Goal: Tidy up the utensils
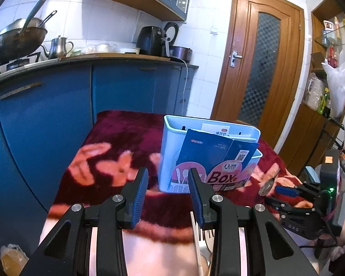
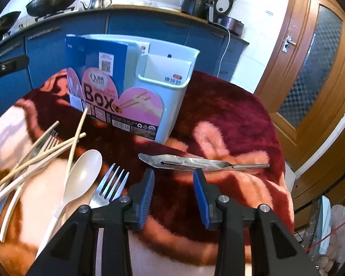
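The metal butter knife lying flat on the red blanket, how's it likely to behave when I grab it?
The butter knife looks thin, polished metal, so probably stiff but slippery between pads. It lies flat on the plush blanket, so it may sink in and be hard to get under. Its narrow handle likely grips easiest.

Both views are evenly and brightly lit, with a cool cast on the white wall tiles (image 1: 108,18). Strong fisheye bending is seen at the edges: the blue cabinets (image 1: 46,105) bow outward and the wooden door (image 2: 310,64) leans, and dark vignetting is left in the corners. Soft shadow is cast over the red patterned blanket (image 2: 230,105) just beside the blue utensil box (image 2: 135,85). Glare is caught on the metal knife (image 2: 195,162) and on the fork (image 2: 110,184). The blanket pattern is smeared in the left wrist view, while print on the box stays readable.
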Available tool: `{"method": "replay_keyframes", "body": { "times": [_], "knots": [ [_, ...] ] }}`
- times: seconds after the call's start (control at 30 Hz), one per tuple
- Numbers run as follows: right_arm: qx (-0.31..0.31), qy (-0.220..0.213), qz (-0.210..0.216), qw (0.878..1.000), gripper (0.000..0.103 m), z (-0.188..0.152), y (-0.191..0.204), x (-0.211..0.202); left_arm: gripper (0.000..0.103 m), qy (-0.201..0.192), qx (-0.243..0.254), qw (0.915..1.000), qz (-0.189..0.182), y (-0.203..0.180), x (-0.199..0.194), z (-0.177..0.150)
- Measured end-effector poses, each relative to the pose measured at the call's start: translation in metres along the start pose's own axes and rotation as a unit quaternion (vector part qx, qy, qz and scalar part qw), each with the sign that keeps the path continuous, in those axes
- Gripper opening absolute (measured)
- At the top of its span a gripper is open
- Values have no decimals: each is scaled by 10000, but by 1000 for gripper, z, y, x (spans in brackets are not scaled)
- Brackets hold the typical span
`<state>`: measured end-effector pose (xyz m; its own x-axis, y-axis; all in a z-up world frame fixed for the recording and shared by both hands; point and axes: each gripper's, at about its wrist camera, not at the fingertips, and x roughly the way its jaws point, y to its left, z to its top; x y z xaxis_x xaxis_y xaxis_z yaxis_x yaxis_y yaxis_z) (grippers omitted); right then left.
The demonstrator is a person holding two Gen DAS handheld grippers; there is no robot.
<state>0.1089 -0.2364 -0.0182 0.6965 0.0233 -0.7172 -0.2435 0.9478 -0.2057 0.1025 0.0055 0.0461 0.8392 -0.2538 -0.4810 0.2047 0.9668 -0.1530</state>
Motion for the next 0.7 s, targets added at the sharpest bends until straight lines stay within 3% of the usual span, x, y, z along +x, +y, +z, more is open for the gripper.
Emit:
{"method": "replay_keyframes", "body": {
  "times": [0.27, 0.37, 0.7],
  "knots": [
    [-518, 78, -186, 9985, 35, 10, 17, 13, 37, 73, -84, 9999, -4, 5, 4, -3],
    [-632, 31, -319, 9975, 4, 13, 21, 13, 37, 102, -126, 9999, -6, 6, 6, -4],
    [-466, -1012, -783, 9907, 1, 25, 6, -37, 37, 144, -173, 9997, -27, 6, 8, -8]
  ]
}}
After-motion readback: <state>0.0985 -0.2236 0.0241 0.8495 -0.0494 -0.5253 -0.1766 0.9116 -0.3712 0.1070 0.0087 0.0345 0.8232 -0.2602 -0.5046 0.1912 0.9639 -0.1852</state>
